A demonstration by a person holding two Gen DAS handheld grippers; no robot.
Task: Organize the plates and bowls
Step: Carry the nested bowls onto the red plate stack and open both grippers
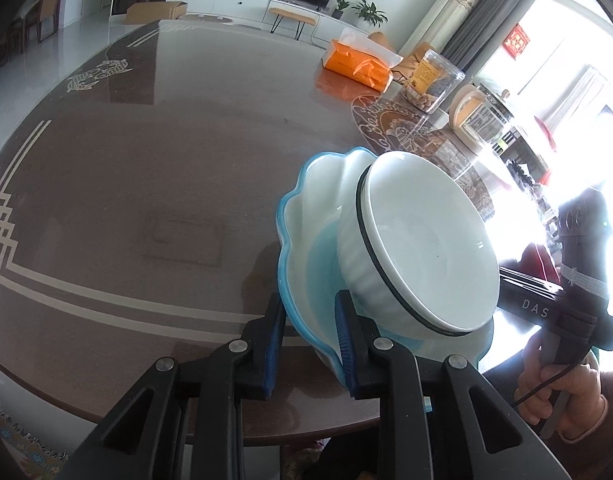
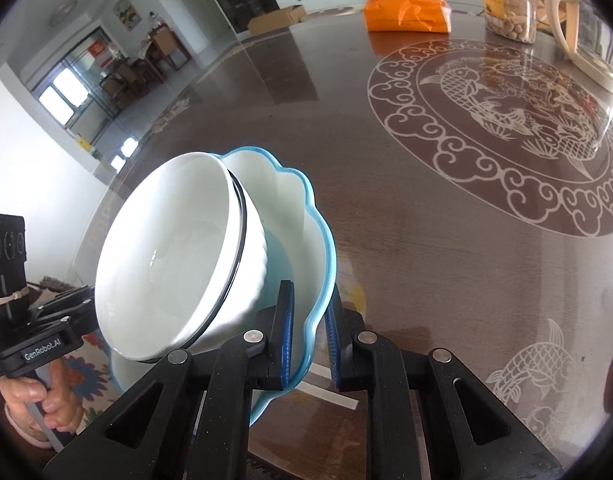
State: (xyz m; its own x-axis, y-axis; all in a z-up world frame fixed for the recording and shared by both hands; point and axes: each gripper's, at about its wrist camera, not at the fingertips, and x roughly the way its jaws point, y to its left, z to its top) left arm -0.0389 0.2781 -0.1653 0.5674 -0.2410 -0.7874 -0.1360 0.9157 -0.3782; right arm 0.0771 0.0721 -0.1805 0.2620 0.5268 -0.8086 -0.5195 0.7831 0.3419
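Hand-held gripper on the left (image 1: 311, 344) and hand-held gripper on the right (image 2: 308, 340) each pinch a rim of the same blue-edged plate (image 1: 306, 280), their blue pads pressed to either face of the scalloped lip, one at each side. A white ribbed bowl (image 1: 422, 248) with a thin dark band under its rim sits inside the plate, so the stacking appears to be done; what seems left is carrying the stack to its place and setting it down, though no destination can be made out.

Seen from the left wrist, the plate rises directly ahead of the fingers and the bowl lies just beyond and to the right of them. From the right wrist, the plate (image 2: 318, 240) is clamped between the fingers and the bowl (image 2: 166, 256) lies ahead to the left. Plate and bowl look steeply tilted in both views, which may be partly the lens; whether the plate's underside touches the desk (image 1: 166, 160) or hangs just above it cannot be told.

Further out, well ahead on the patterned brown desk, stand an orange tissue pack (image 2: 406, 12), a clear jar of snacks (image 2: 508, 0) and a glass pitcher with a cream handle (image 2: 566, 24). A person's hand (image 2: 46, 404) grips the left tool's handle.
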